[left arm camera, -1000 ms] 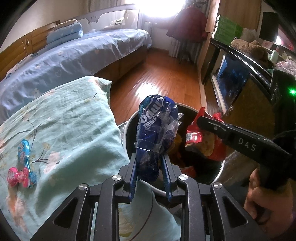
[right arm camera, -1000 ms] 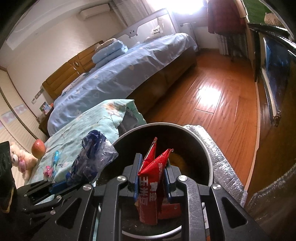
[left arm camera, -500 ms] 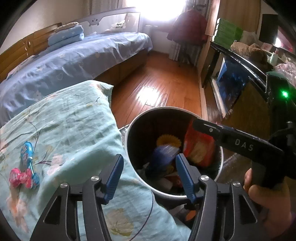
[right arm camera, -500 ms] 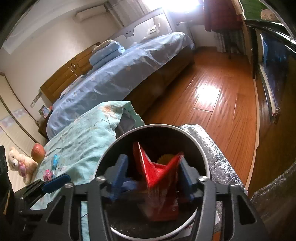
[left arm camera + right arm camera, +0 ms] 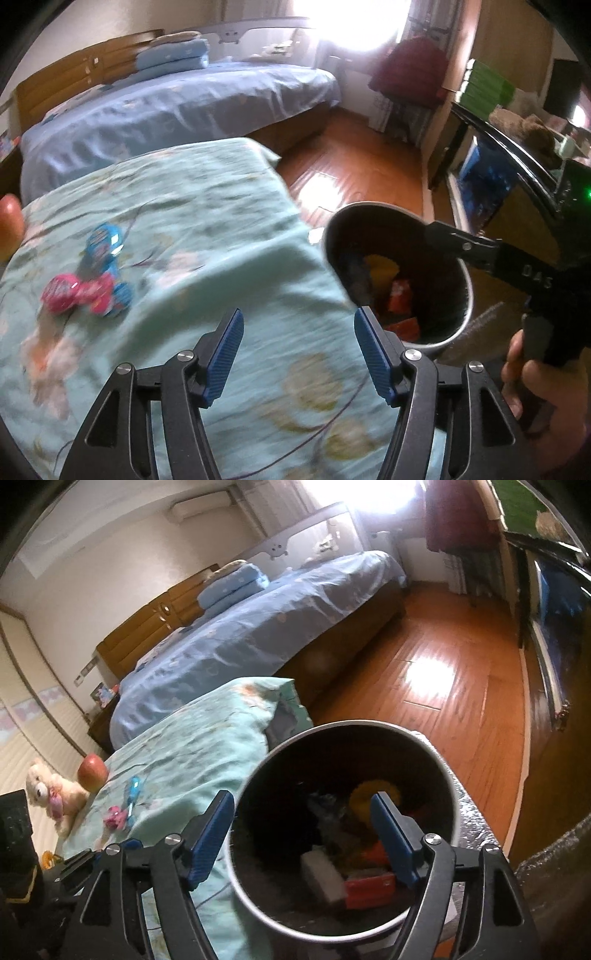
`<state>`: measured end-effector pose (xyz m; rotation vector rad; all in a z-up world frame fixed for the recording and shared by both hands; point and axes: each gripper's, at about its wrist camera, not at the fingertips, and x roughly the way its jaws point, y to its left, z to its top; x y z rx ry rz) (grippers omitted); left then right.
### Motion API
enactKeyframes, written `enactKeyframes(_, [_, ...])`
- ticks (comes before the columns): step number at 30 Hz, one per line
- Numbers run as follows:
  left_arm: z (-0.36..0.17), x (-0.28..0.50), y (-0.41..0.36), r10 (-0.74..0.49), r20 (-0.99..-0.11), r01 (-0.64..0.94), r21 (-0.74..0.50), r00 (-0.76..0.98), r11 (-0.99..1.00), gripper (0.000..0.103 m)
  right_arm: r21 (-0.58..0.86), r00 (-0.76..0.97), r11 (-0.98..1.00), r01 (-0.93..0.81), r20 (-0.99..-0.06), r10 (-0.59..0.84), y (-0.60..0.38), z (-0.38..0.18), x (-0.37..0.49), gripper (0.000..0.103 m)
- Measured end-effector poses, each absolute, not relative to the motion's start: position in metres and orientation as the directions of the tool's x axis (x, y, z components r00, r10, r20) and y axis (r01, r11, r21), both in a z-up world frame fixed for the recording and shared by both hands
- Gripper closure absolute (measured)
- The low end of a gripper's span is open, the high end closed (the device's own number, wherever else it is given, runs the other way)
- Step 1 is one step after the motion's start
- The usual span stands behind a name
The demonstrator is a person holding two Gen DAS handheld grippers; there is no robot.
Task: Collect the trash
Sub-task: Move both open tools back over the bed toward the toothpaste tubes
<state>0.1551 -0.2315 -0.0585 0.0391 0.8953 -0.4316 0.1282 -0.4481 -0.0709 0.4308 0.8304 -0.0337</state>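
A round metal trash bin (image 5: 448, 775) stands on the floor beside the teal floral bedspread (image 5: 192, 753). It holds red, yellow and white wrappers (image 5: 369, 882). My right gripper (image 5: 303, 834) is open and empty just above the bin's mouth. My left gripper (image 5: 298, 350) is open and empty over the bedspread (image 5: 207, 206), with the bin (image 5: 463, 317) to its right. A pink wrapper (image 5: 75, 293) and a blue wrapper (image 5: 101, 245) lie on the bedspread to the left. They also show small in the right wrist view (image 5: 123, 808).
A red apple (image 5: 92, 770) and a small plush bear (image 5: 50, 792) sit at the bedspread's far left. A blue-covered bed (image 5: 177, 103) lies beyond. Wooden floor (image 5: 443, 679) runs to the right, past a dark cabinet (image 5: 491, 184). Silver foil matting (image 5: 476, 834) lies beside the bin.
Both grippers opened. The blue wrapper from the left and the red wrapper from the right dropped into the bin. The left gripper then swung left over the bedspread.
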Motion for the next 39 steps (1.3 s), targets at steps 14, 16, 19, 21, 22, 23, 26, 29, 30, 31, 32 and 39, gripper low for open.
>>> enactKeyframes(14, [-0.064,0.138,-0.142,-0.264,-0.767,0.187,-0.19,0.585,0.964,0.041,0.372,0.659,0.925,0.076,-0.715,0.234,-0.381,-0.073,0.136,0.024])
enactKeyframes(16, [-0.063,0.137,-0.131,-0.253,-0.767,0.158,-0.197,0.59,0.968,0.041,0.372,0.654,0.926,0.057,-0.715,0.247,-0.371,-0.073,0.138,0.024])
enactKeyframes(19, [-0.063,0.139,-0.117,-0.229,-0.767,0.123,-0.195,0.599,0.973,0.041,0.37,0.646,0.929,0.03,-0.716,0.264,-0.357,-0.072,0.142,0.024])
enactKeyframes(21, [-0.062,0.139,-0.11,-0.209,-0.765,0.101,-0.187,0.609,0.977,0.041,0.37,0.643,0.929,0.016,-0.716,0.274,-0.351,-0.073,0.144,0.024])
enactKeyframes(22, [-0.062,0.14,-0.108,-0.207,-0.766,0.094,-0.19,0.609,0.977,0.041,0.37,0.641,0.929,0.01,-0.716,0.278,-0.347,-0.073,0.144,0.024])
enactKeyframes(23, [-0.063,0.142,-0.103,-0.207,-0.767,0.082,-0.198,0.607,0.977,0.041,0.369,0.64,0.929,0.005,-0.715,0.281,-0.344,-0.073,0.145,0.024])
enactKeyframes(26, [-0.066,0.149,-0.095,-0.199,-0.769,0.053,-0.211,0.608,0.976,0.041,0.372,0.637,0.928,-0.006,-0.714,0.291,-0.337,-0.074,0.148,0.024])
enactKeyframes(29, [-0.067,0.158,-0.093,-0.191,-0.77,0.036,-0.215,0.609,0.976,0.041,0.372,0.632,0.928,-0.014,-0.716,0.296,-0.334,-0.075,0.152,0.024])
enactKeyframes(30, [-0.067,0.161,-0.093,-0.194,-0.769,0.035,-0.219,0.609,0.975,0.041,0.371,0.632,0.928,-0.014,-0.716,0.296,-0.333,-0.075,0.152,0.024])
enactKeyframes(31, [-0.067,0.165,-0.094,-0.197,-0.768,0.035,-0.222,0.609,0.974,0.041,0.372,0.632,0.928,-0.014,-0.716,0.296,-0.333,-0.076,0.153,0.024])
enactKeyframes(32, [-0.067,0.169,-0.096,-0.198,-0.768,0.036,-0.223,0.609,0.974,0.041,0.372,0.633,0.928,-0.014,-0.715,0.296,-0.333,-0.076,0.153,0.024])
enactKeyframes(39, [-0.069,0.196,-0.111,-0.175,-0.764,0.037,-0.194,0.621,0.98,0.041,0.378,0.636,0.926,0.0,-0.714,0.292,-0.339,-0.077,0.16,0.024])
